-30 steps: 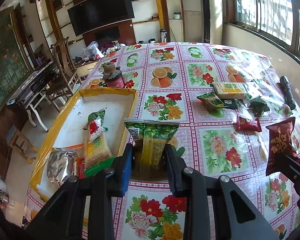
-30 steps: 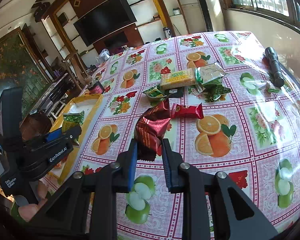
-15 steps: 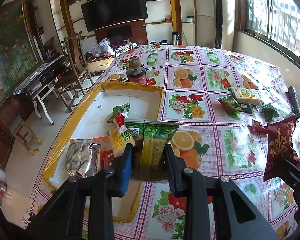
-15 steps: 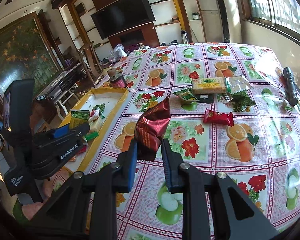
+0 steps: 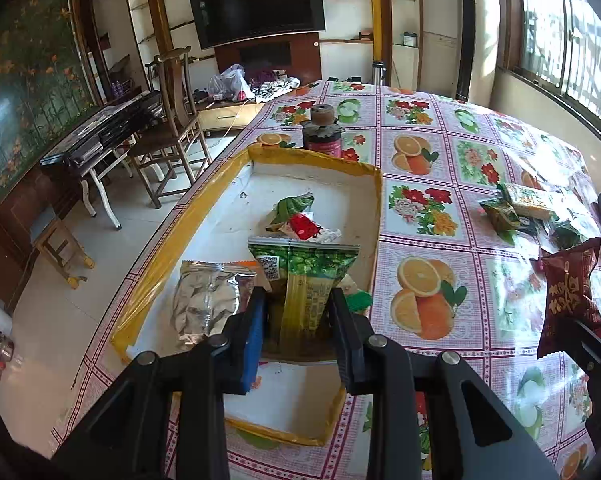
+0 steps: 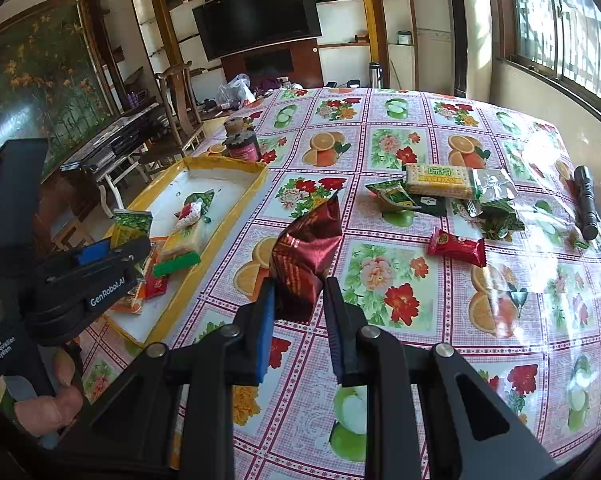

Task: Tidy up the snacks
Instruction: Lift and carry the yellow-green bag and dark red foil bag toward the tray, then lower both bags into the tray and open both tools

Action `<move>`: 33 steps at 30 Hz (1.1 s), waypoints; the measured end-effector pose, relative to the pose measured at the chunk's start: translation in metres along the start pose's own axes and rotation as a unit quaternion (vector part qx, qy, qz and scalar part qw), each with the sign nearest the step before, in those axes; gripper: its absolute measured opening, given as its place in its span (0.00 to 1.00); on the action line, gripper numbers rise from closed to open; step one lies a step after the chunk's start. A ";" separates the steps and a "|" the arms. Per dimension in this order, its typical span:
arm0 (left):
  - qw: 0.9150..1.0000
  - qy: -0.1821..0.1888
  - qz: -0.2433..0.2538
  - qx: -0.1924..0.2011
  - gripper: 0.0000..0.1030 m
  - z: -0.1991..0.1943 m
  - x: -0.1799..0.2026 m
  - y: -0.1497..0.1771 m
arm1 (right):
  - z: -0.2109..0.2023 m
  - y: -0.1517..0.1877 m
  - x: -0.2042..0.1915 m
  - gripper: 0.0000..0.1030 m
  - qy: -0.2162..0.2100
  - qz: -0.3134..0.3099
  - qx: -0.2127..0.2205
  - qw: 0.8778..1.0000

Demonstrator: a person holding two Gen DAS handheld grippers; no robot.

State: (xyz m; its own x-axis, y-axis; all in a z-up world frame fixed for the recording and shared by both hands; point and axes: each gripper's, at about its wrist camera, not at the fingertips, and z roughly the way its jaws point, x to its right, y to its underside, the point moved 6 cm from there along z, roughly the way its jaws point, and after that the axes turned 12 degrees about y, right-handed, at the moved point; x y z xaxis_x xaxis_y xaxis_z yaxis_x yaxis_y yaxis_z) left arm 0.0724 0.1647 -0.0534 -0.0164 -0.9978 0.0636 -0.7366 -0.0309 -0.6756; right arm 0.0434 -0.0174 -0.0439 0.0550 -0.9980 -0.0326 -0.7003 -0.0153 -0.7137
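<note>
The tabletop (image 6: pixel 380 344), covered with a glossy fruit-and-flower oilcloth, carries a shallow white tray with a yellow taped rim (image 5: pixel 374 216) at about ten o'clock in the right wrist view; snacks are collected there. The left tool (image 5: pixel 296 312) is clenched on a green and yellow plastic snack packet (image 5: pixel 304 276), held above the tray, probably so that it can drop inside. The right tool (image 6: pixel 300 300) grips a dark red foil snack bag (image 6: pixel 304 256) over the tabletop beside the tray, perhaps waiting its turn. More packets lie at two o'clock, near a black flashlight (image 6: pixel 586 204).
</note>
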 end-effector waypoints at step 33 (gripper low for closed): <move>0.995 -0.052 -0.077 -0.027 0.30 0.035 -0.090 -0.002 | 0.129 -0.046 -0.142 0.25 -0.163 -0.036 -0.098 0.981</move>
State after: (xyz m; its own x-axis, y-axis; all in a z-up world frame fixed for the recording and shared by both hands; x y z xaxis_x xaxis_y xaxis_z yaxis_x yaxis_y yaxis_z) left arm 0.0987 0.2530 -0.0833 0.1678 -0.9822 0.0841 -0.7607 -0.1832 -0.6227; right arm 0.1595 0.1328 -0.0967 0.3117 -0.9213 -0.2326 -0.8077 -0.1280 -0.5755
